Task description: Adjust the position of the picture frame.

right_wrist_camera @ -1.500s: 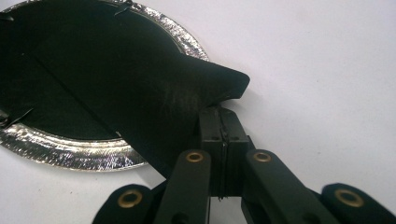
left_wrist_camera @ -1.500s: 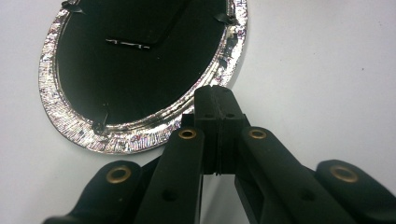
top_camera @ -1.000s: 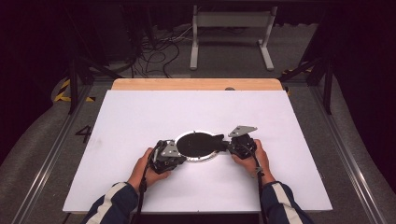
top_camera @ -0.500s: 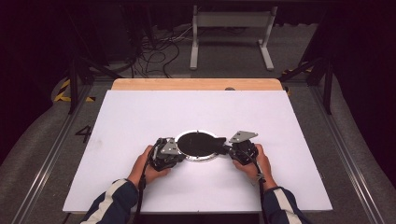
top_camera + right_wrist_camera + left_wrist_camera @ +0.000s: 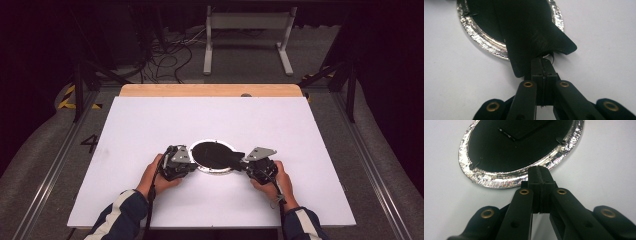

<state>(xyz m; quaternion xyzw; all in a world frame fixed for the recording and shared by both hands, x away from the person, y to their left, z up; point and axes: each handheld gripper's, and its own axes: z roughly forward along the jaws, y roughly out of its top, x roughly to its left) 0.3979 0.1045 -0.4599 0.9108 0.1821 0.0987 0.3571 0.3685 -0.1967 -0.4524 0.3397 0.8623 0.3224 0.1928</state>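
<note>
Peeling a black film off a foil tray

The left gripper (image 5: 539,173) pinches the foil tray (image 5: 214,169) rim at the near-middle of the white table (image 5: 150,125); the right gripper (image 5: 543,62) is clamped on the black film (image 5: 534,32) corner. A sideways tug could tear the film or drag the tray. Dark room, cables (image 5: 165,55) on the floor beyond.
</note>
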